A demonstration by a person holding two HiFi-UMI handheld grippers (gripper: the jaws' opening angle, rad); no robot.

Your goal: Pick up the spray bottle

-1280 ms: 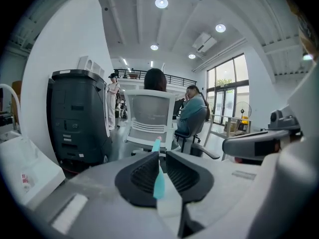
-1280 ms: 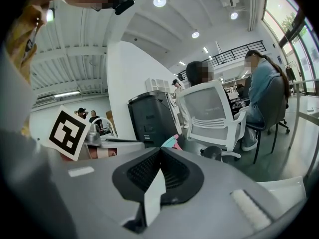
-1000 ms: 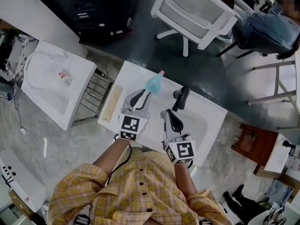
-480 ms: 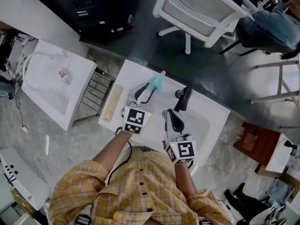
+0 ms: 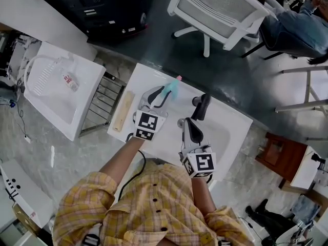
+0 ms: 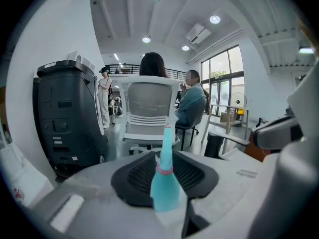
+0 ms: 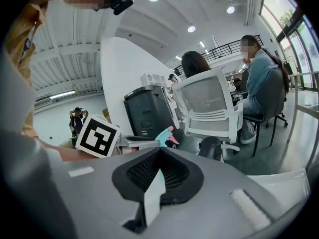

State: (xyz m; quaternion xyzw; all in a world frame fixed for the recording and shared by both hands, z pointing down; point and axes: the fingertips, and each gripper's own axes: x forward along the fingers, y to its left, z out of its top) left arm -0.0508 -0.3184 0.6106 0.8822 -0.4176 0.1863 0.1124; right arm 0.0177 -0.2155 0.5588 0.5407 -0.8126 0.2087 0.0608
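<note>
A teal spray bottle (image 5: 171,88) with a pink nozzle stands near the far edge of the white table (image 5: 228,132). My left gripper (image 5: 163,93) reaches up to it. Its jaws have just been opening and stand open, one finger on each side of the bottle's body. In the left gripper view the bottle (image 6: 164,183) rises upright from the gap of that gripper (image 6: 174,208), and no pad visibly presses on it. My right gripper (image 5: 188,123) hovers over the table's middle, shut and empty. Its own view (image 7: 152,193) shows the bottle (image 7: 166,135) off to the left.
A black faucet-like post (image 5: 201,106) stands just right of the bottle. A wooden strip (image 5: 123,110) lies along the table's left edge, and a white basin unit (image 5: 56,96) sits further left. A white mesh chair (image 5: 215,9) and a seated person (image 5: 292,29) are beyond the table.
My left gripper has slid forward to the bottle and its jaws have spread, so the bottle now stands between them. The right gripper has stayed put.
</note>
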